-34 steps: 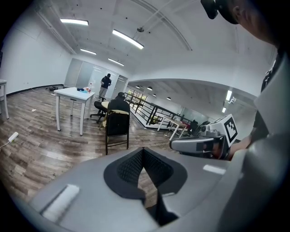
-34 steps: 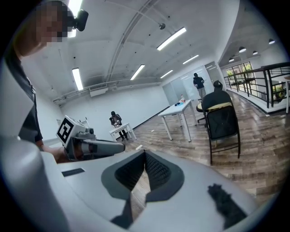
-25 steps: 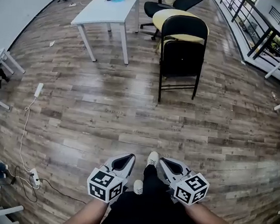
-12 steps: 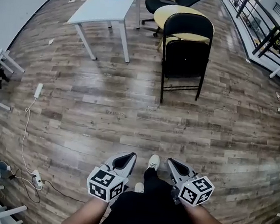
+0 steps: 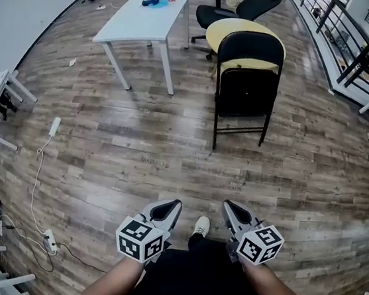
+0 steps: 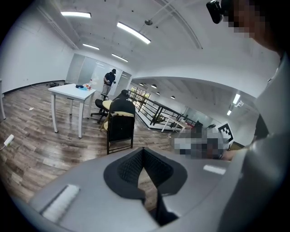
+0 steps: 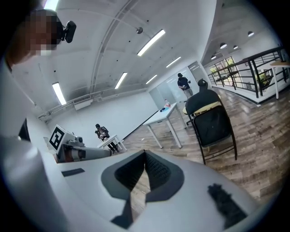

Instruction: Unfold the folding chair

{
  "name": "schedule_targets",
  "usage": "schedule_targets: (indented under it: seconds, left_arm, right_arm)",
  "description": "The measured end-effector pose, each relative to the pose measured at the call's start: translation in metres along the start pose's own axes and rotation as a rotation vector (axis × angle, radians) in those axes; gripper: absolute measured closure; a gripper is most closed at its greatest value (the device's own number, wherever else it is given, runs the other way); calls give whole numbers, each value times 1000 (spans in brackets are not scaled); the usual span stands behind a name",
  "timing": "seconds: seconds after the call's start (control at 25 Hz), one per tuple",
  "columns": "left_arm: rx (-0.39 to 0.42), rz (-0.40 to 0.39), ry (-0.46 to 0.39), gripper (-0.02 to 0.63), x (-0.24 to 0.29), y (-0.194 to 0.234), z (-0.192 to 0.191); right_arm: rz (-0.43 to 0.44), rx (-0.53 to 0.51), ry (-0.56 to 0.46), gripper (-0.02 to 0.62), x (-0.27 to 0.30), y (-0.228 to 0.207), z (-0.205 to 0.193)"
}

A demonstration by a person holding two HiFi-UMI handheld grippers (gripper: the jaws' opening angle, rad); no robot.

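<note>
Both tongs are clenched tight with nothing in them. The left tongs (image 5: 175,204) and right tongs (image 5: 228,204) sit low in front of the person, either side of a white shoe (image 5: 201,227), tips pointing out over the wood floor (image 5: 137,151). The folding chair (image 5: 248,78) is well apart from them across the floor: black, upright, folded up, not yet opened. Right behind it there's a round yellow surface (image 5: 242,27); can't really tell if the chair leans on it. A white surface (image 5: 147,15) stands to its left with some small stuff on top, and a black office chair (image 5: 245,3) sits further back.
</note>
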State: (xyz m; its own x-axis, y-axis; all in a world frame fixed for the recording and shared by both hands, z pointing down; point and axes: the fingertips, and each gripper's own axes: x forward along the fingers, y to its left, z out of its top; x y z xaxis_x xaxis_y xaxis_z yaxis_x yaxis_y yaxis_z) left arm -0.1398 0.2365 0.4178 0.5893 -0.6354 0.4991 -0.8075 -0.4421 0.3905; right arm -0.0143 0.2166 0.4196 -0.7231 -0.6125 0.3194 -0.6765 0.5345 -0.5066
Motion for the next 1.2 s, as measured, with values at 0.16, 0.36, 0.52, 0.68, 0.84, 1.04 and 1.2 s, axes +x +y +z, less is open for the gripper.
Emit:
schedule_targets:
  seconds: [0.16,0.36,0.52,0.68,0.84,1.04,1.2]
  left_arm:
    - [19,-3,14,598,22,-1,10]
    - [50,-11,19,598,47,-6,26]
    - [82,0,6,598,55,-11,42]
    - [107,12,19,598,56,-17,49]
    - [118,42,-10,598,55,-15,54]
    - [98,86,-42,598,54,1,59]
    - [73,85,-26,598,56,10,52]
  right_arm:
    - [5,-14,-19,589,3,-15,18]
    - [13,-32,-45,589,4,-38,36]
    - [11,-59,-88,589,1,-57,58]
    - [19,-50,-121,589,-6,-59,67]
    - [19,-23,-101,589,-7,-63,52]
    - [18,4,-61,589,-1,-70,37]
    - [25,-9,-41,589,8,-68,35]
